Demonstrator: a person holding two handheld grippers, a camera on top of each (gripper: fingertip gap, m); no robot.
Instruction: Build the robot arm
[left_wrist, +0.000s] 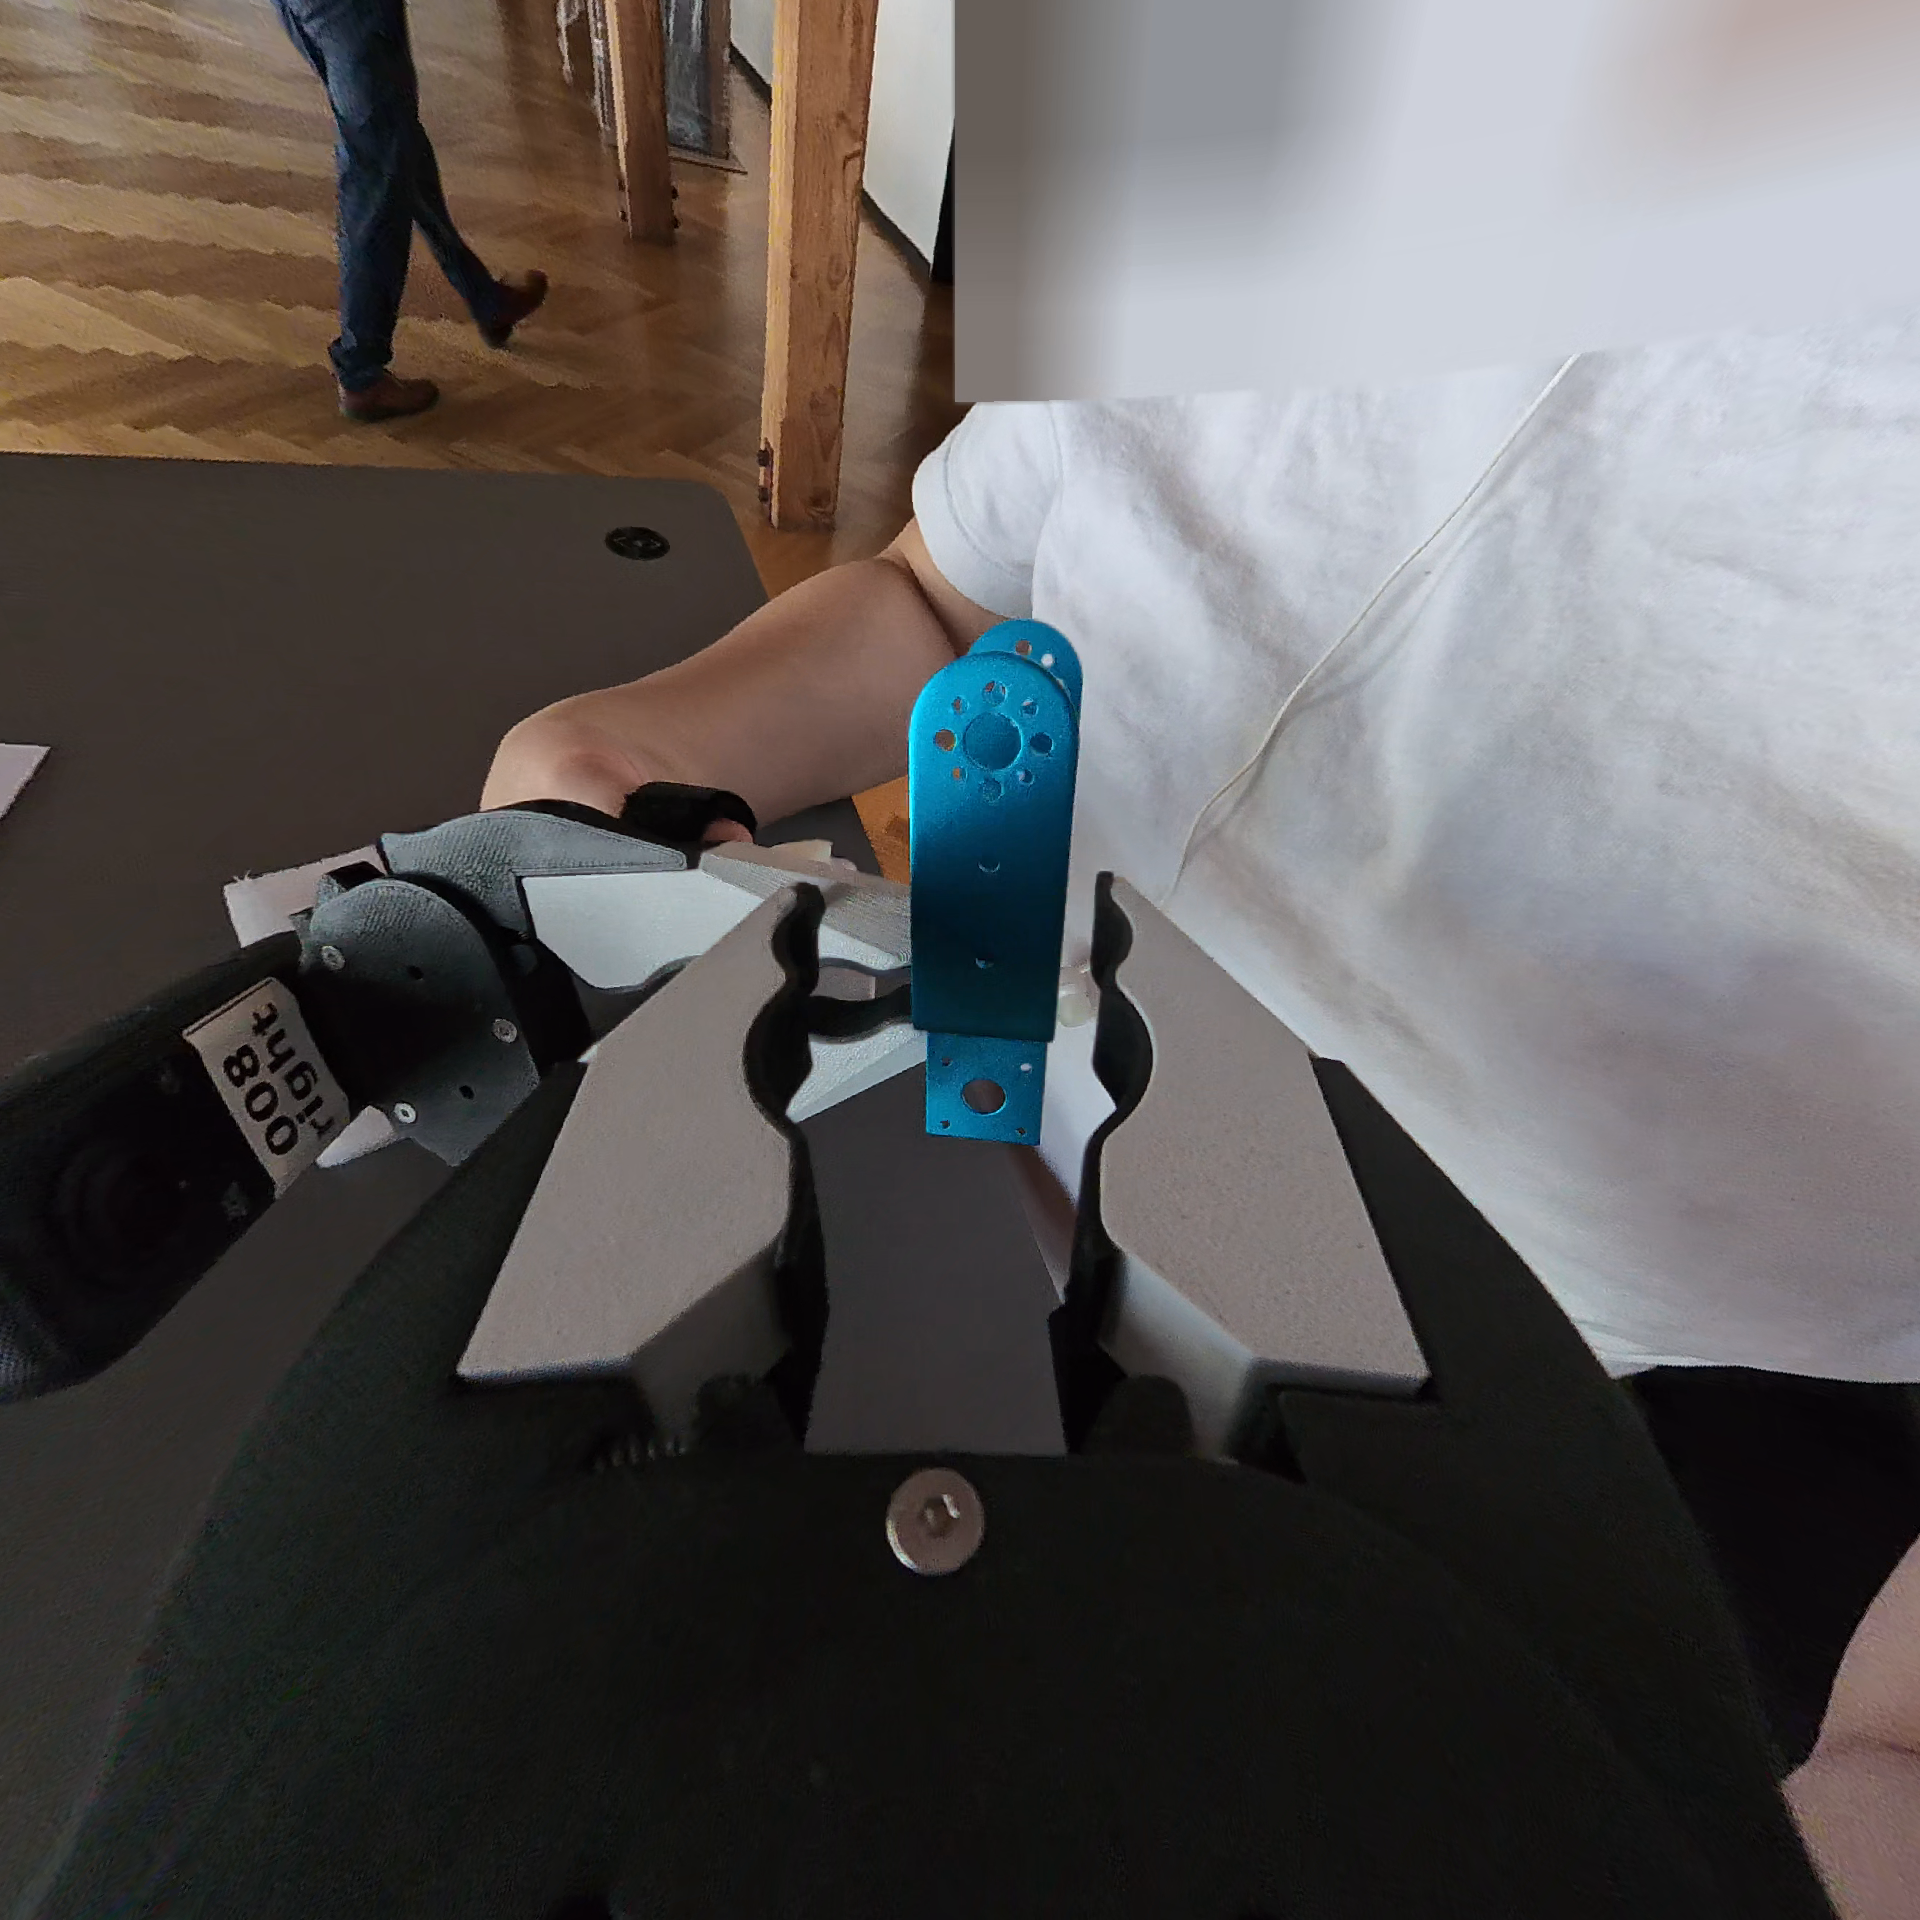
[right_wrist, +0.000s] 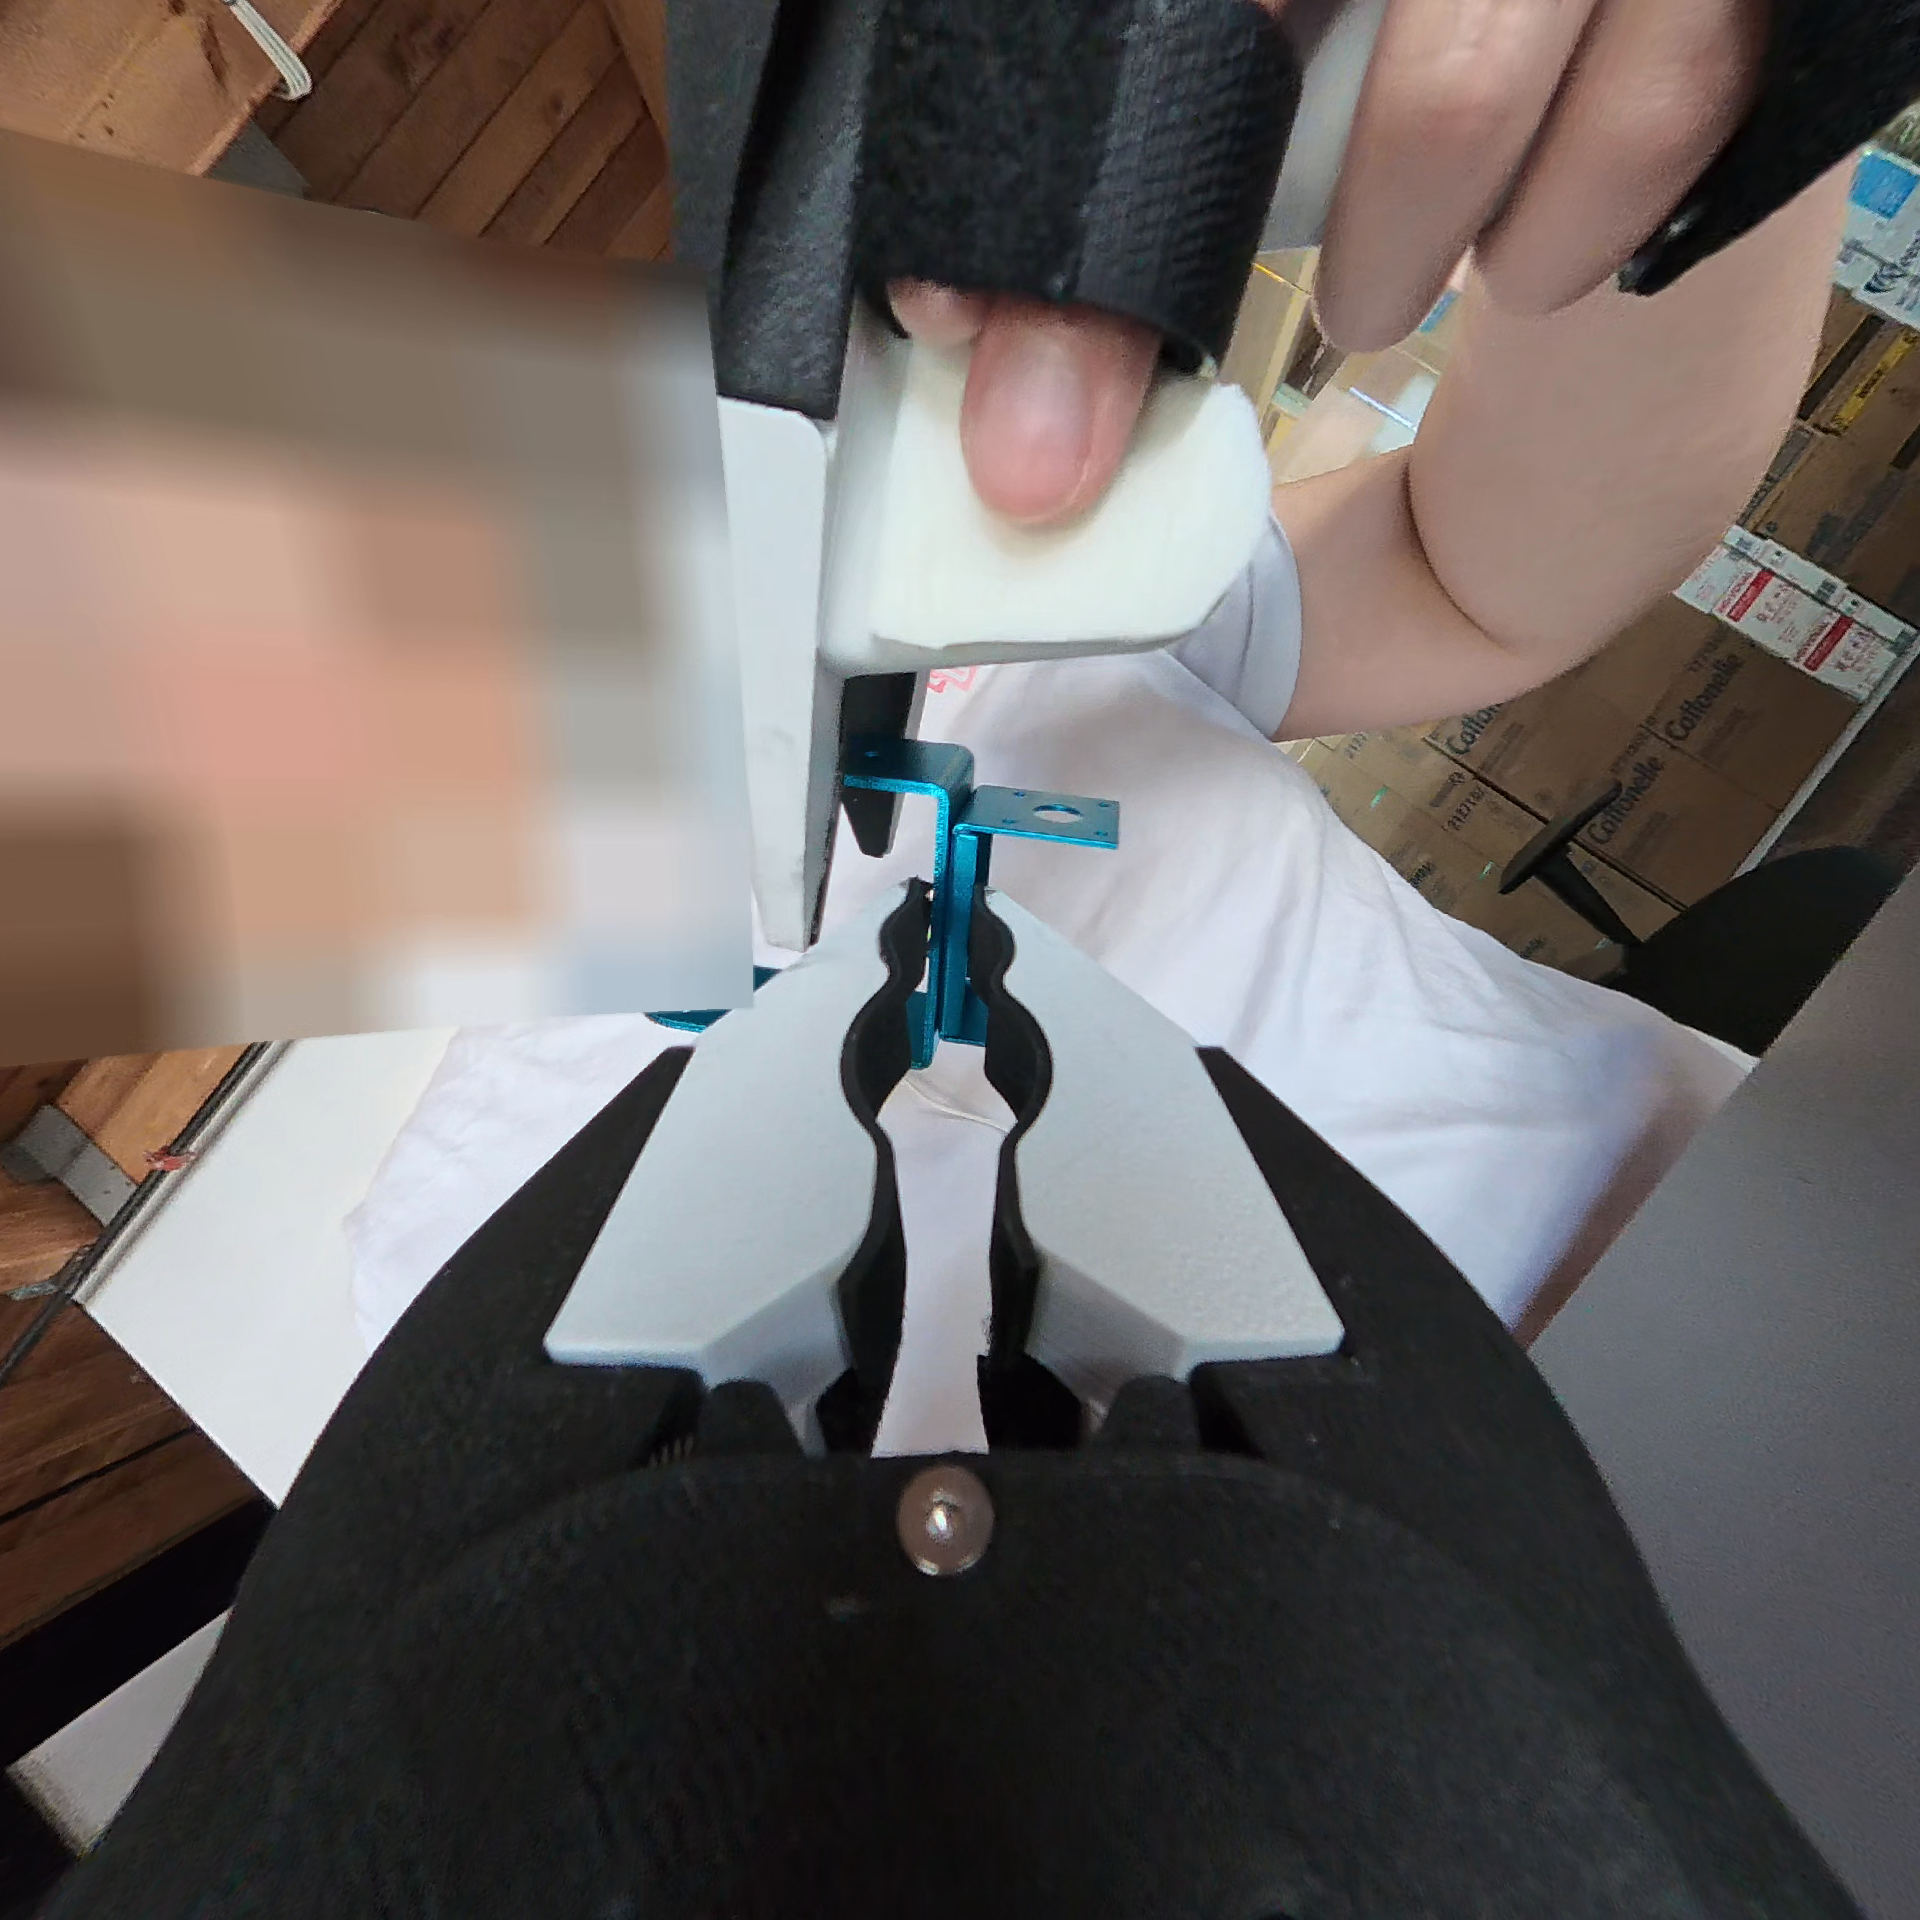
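Gripping blue bracket (right_wrist: 961, 914) edge, right gripper (right_wrist: 951, 904) clenched, left gripper (left_wrist: 951, 914) released astride it.

Daylight falls across a herringbone parquet floor (left_wrist: 156, 208) and wooden posts (left_wrist: 816, 260) behind a dark grey table (left_wrist: 312, 623); stacked cardboard boxes (right_wrist: 1683, 748) and a black office chair (right_wrist: 1714, 935) line the far wall.
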